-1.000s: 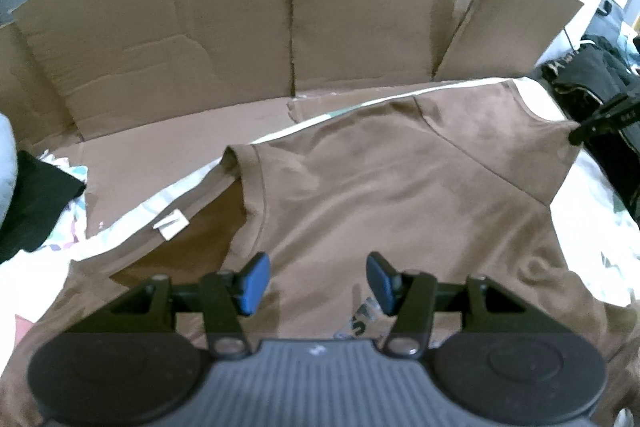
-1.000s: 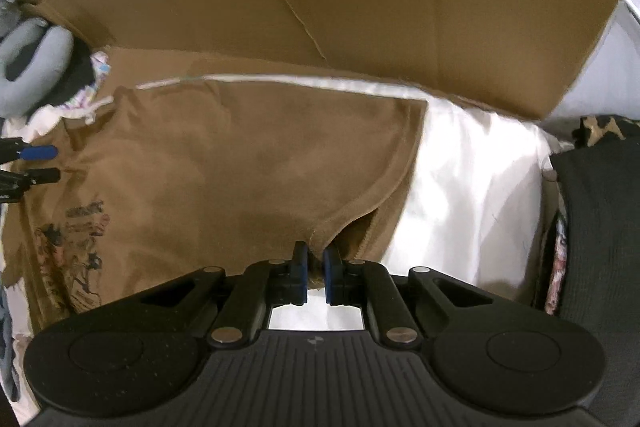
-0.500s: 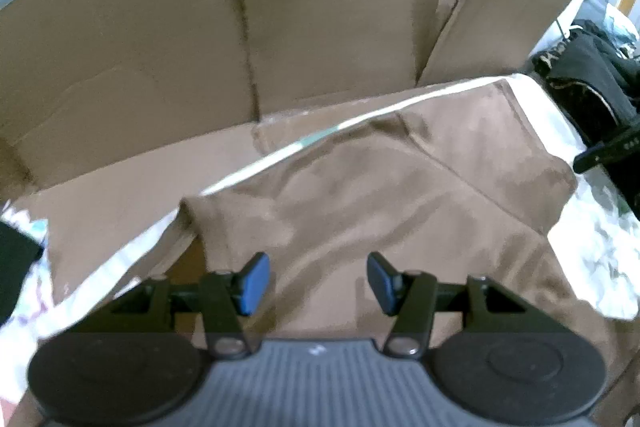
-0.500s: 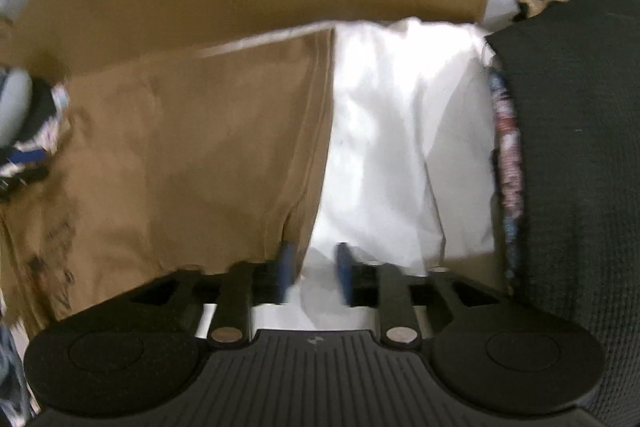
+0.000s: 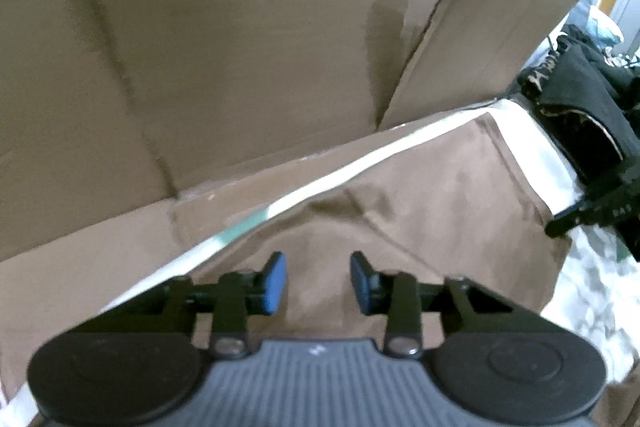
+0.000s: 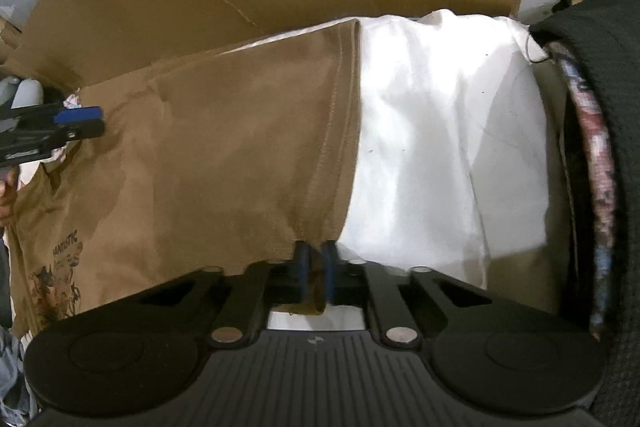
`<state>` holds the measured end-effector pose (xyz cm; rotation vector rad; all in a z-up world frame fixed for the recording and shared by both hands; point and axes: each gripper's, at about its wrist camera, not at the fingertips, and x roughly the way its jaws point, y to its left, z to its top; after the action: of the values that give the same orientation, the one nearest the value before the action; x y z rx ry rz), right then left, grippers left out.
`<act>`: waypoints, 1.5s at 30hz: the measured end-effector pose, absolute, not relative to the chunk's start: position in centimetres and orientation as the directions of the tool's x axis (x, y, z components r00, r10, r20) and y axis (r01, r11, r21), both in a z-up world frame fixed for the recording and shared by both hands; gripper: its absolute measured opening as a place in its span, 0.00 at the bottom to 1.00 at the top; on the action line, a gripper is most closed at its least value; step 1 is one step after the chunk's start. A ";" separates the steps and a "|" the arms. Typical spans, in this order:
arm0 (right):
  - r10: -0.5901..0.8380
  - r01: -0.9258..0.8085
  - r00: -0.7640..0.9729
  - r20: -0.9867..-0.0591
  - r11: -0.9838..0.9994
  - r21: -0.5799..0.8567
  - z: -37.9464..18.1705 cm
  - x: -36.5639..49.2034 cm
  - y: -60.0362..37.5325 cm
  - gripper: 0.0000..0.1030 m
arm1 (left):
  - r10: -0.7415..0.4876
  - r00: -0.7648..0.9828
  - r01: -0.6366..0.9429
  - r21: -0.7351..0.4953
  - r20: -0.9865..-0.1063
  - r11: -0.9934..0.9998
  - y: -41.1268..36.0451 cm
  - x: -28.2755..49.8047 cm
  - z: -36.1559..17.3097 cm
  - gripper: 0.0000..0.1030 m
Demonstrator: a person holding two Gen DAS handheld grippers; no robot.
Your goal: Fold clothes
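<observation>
Broadly, one sheet of creased cardboard (image 5: 240,67) stands as a wall across the upper half of both views, and its lower flap lies flat toward the lower left of the left wrist view. In front of it a white sheet (image 6: 440,147) covers the surface; its bare stretch fills the middle right of the right wrist view, the only open ground there, hemmed at the far right edge by a pile of dark clothes (image 6: 608,107). One brown T-shirt (image 6: 220,167) lies spread on the sheet in the left half of that view, its far edge running along the foot of the cardboard, its hemmed sleeve edge falling from top centre down to the bottom centre, and a printed graphic at lower left. Two claws are in play. The right claw (image 6: 314,271), angled steeply downward at bottom centre, is pinched together on the sleeve's lower corner, cloth bunched between its blue pads (image 6: 301,267). The left claw (image 5: 318,283) hovers over the shirt's shoulder area, tilted down; its jaws have just been closing but stand apart with nothing gripped between them.
</observation>
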<state>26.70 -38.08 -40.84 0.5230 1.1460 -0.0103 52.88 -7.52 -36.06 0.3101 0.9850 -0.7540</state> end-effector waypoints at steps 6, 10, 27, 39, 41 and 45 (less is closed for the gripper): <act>0.204 0.285 0.428 -0.881 0.894 0.345 -40.5 25.8 -38.0 0.00 | -0.454 0.317 0.702 -0.116 -0.833 0.703 -11.3 54.4 -37.3 0.10; 0.198 0.319 0.441 -0.875 0.877 0.359 -40.7 25.3 -38.3 0.00 | -0.433 0.319 0.687 -0.109 -0.843 0.718 -13.0 55.2 -38.3 0.06; 0.234 0.390 0.453 -0.860 0.815 0.428 -40.4 25.2 -38.4 0.39 | -0.419 0.310 0.683 -0.107 -0.853 0.723 -14.4 55.6 -39.2 0.06; 0.212 0.372 0.444 -0.871 0.840 0.394 -40.3 24.2 -38.7 0.00 | -0.334 0.310 0.674 -0.041 -0.890 0.737 -16.5 56.3 -40.6 0.02; 0.220 0.378 0.452 -0.865 0.831 0.409 -40.3 24.1 -38.7 0.00 | -0.329 0.320 0.677 -0.028 -0.889 0.735 -16.9 56.3 -40.5 0.02; 0.231 0.408 0.503 -0.833 0.786 0.464 -39.6 23.7 -39.3 0.01 | -0.341 0.318 0.696 -0.026 -0.884 0.717 -17.0 56.3 -40.2 0.02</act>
<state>23.66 -39.28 -39.55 0.6905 1.0605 -0.1181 56.28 -16.99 -40.20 0.3952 1.0394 -0.7058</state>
